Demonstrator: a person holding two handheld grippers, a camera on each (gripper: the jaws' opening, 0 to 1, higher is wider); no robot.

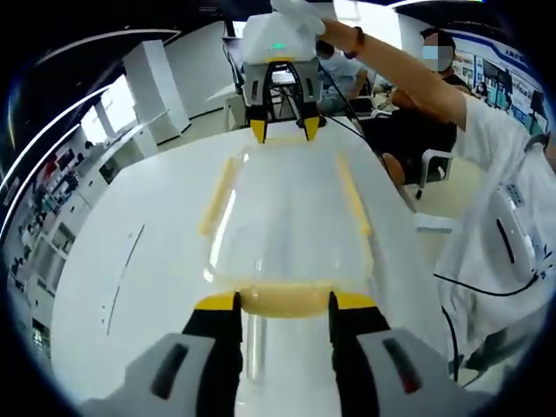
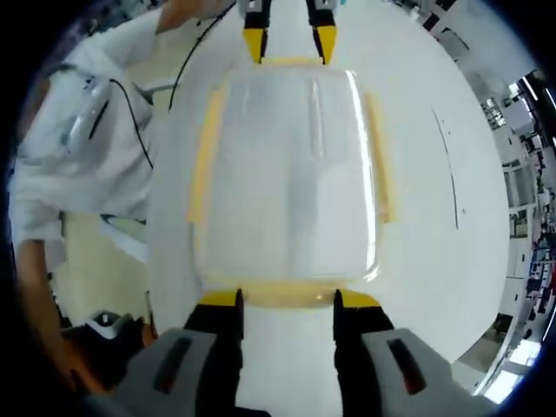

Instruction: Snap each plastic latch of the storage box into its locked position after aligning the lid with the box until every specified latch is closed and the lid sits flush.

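A clear plastic storage box [image 1: 287, 217] [image 2: 291, 174] with its lid on lies lengthwise on a white table. Yellow side latches [image 1: 217, 195] [image 2: 380, 156] run along both long edges. In the left gripper view my left gripper [image 1: 285, 304] is open, its yellow-tipped jaws straddling the near yellow end latch [image 1: 287, 298]. At the far end the right gripper [image 1: 285, 130] stands open at the opposite latch. In the right gripper view my right gripper [image 2: 288, 301] is open around its near end latch [image 2: 287, 294]. The left gripper [image 2: 288, 39] is at the far end.
The white table [image 1: 130, 261] [image 2: 434, 261] extends wide on one side of the box. On the other side the table edge is close, with a person in white [image 1: 504, 217] [image 2: 78, 148], cables and a chair beside it.
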